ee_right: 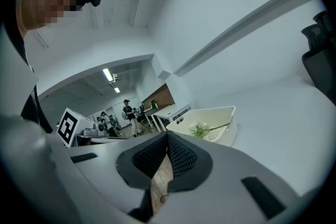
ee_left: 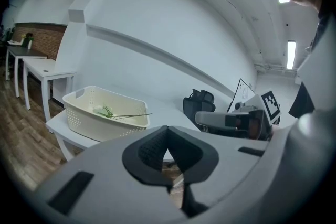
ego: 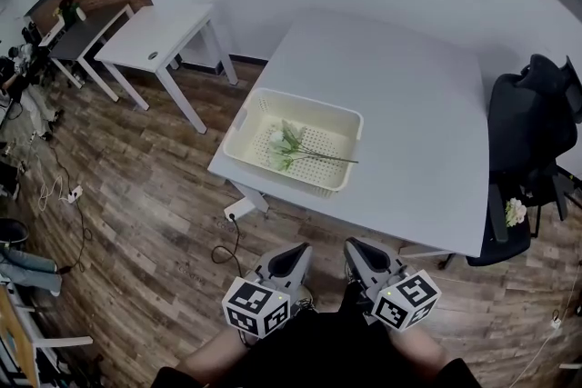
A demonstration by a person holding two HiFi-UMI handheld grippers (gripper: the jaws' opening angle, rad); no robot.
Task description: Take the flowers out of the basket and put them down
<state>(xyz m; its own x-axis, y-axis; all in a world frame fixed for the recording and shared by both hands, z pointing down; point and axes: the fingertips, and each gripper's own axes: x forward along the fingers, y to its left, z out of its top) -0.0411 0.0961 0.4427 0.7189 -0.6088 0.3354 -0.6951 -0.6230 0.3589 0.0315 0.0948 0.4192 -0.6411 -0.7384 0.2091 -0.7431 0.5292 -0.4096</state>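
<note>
A cream perforated basket (ego: 341, 122) stands near the front left corner of the white table (ego: 409, 132). White flowers with green leaves and a long thin stem (ego: 289, 145) lie inside it. My left gripper (ego: 296, 253) and right gripper (ego: 356, 250) hang side by side over the wooden floor, short of the table's front edge. Both are shut with nothing between their jaws. In the left gripper view the basket (ee_left: 84, 115) with the flowers (ee_left: 107, 110) sits ahead and left of my left gripper (ee_left: 167, 128). The right gripper view has the basket (ee_right: 223, 134) and flowers (ee_right: 199, 130) just beyond my right gripper (ee_right: 167, 136).
A black office chair (ego: 532, 141) stands right of the table, with a small flower bunch (ego: 516, 212) on its seat. Two white desks (ego: 155, 36) stand at the far left. A power strip and cable (ego: 238, 212) lie on the floor under the table's front edge. People (ee_right: 127, 112) stand far off.
</note>
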